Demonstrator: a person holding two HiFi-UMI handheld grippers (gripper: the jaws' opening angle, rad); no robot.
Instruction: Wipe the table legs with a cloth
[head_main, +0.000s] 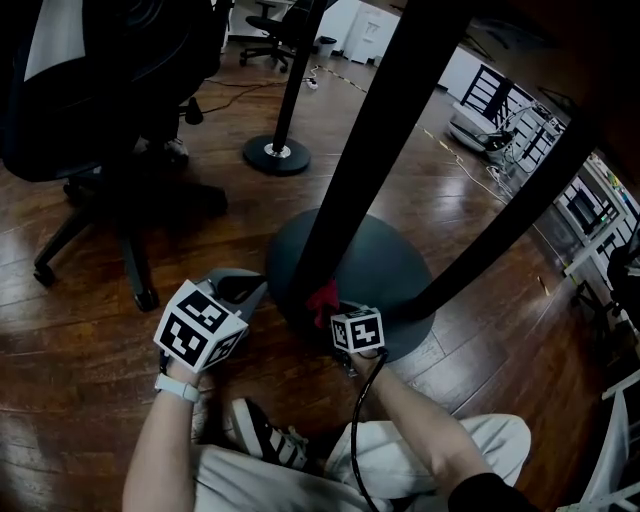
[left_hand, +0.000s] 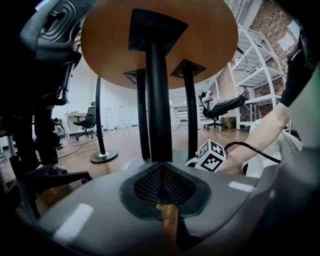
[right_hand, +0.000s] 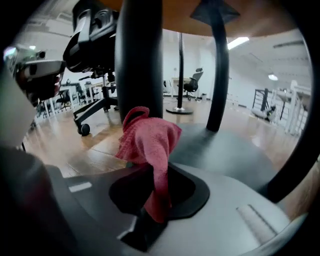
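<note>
The right gripper (right_hand: 156, 202) pinches the red fabric cloth (right_hand: 149, 142) and presses it on the thick black metal table leg (right_hand: 139, 60), low near the round grey base (head_main: 395, 265). The left gripper (left_hand: 162, 192) is closed and empty. I judge the two other legs are not yet wiped.

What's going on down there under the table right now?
Under the table, the person's right gripper has its jaws shut on a red cloth, bunched against a black table leg just above the grey round base. The left gripper is shut and empty, near the base's edge.
</note>
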